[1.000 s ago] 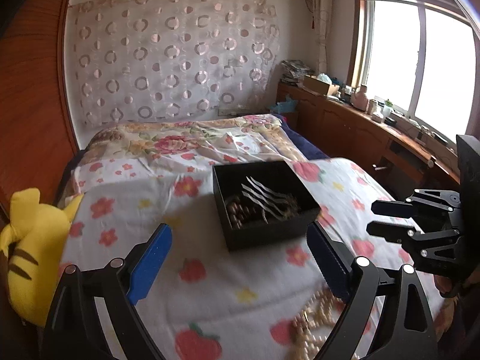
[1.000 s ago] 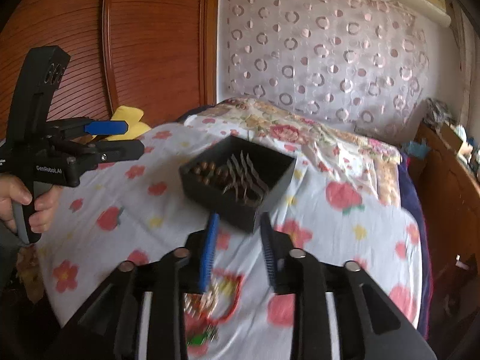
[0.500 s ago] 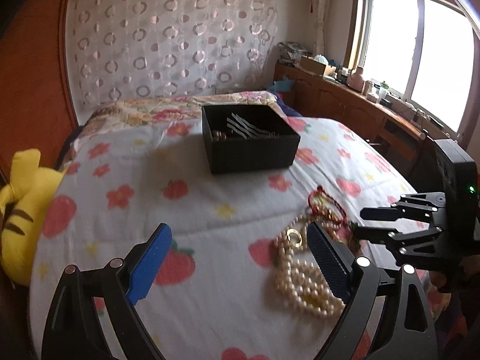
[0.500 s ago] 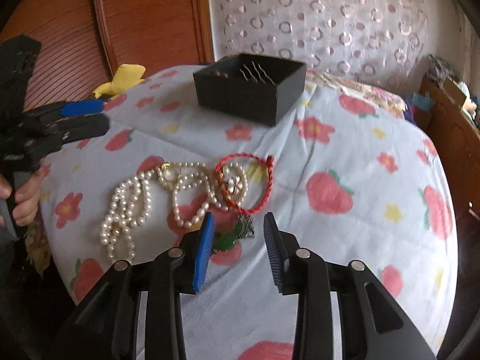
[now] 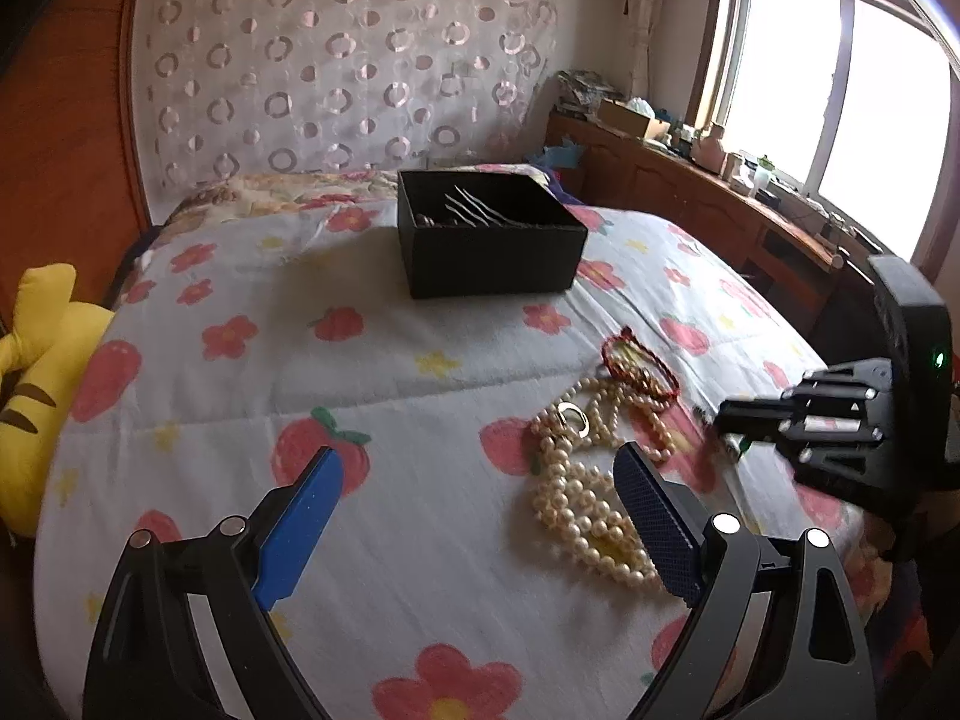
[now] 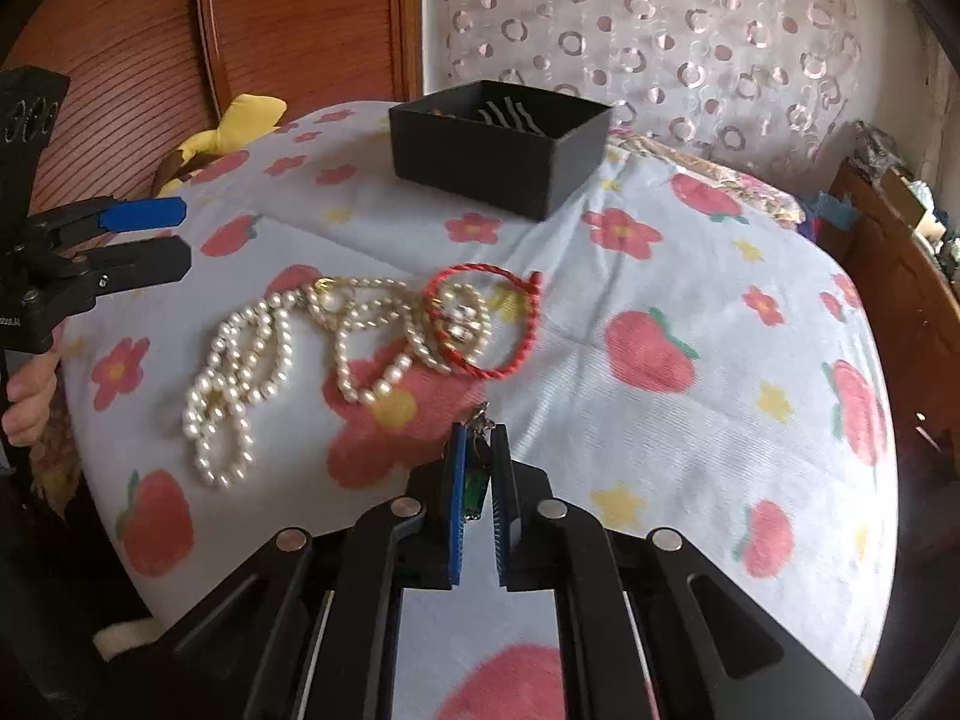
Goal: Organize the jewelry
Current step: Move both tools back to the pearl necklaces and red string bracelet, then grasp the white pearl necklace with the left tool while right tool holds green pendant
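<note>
A black jewelry box sits on the bed with hairpins and beads inside. A pearl necklace lies tangled in a heap with a red cord bracelet. My right gripper is shut on a green pendant just in front of the heap; it also shows in the left wrist view. My left gripper is open and empty, low over the bed left of the pearls; it also shows in the right wrist view.
The flowered bedspread covers the bed. A yellow plush toy lies at the left edge by the wooden headboard. A wooden counter with clutter runs under the window at right.
Both grippers have come down and forward toward the jewelry heap. My right gripper, half open before, has closed on the green pendant. The left gripper stays open.
</note>
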Demonstrator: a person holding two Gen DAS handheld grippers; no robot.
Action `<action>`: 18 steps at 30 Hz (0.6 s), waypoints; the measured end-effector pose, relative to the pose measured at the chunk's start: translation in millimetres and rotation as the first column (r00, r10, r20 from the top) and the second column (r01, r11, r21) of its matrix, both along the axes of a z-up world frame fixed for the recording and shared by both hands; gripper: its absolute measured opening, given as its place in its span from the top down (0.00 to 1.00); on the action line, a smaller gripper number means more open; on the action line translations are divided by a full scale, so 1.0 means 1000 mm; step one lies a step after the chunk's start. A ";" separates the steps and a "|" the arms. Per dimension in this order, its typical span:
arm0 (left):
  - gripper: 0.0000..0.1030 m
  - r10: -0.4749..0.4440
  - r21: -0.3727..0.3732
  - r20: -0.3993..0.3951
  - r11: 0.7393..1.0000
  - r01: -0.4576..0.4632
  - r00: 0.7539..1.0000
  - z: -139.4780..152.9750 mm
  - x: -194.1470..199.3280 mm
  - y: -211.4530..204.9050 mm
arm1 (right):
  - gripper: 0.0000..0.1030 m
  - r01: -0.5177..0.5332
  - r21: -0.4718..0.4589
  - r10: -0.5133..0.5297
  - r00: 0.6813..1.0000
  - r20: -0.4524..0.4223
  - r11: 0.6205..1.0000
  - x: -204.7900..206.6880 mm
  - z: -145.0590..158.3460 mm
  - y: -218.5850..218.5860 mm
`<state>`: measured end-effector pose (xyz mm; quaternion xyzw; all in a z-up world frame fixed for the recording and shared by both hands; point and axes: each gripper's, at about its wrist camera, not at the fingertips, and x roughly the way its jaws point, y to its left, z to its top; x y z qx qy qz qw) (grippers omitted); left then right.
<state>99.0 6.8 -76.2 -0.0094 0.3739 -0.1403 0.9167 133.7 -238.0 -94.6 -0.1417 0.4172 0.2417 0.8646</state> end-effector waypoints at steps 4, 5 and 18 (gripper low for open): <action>0.15 -0.026 0.001 -0.015 1.000 0.026 1.000 -0.005 -0.008 -0.009 | 0.92 0.027 0.006 -0.027 0.999 0.020 1.000 -0.003 0.004 -0.015; 0.15 -0.033 0.000 -0.014 0.999 0.033 0.999 -0.005 -0.011 -0.011 | 0.92 0.030 0.006 -0.030 0.999 0.022 1.000 -0.003 0.003 -0.017; 0.66 -0.153 -0.005 -0.079 0.988 0.153 0.985 -0.018 -0.036 -0.052 | 0.91 0.070 0.038 -0.070 0.997 0.015 0.997 0.001 -0.006 -0.027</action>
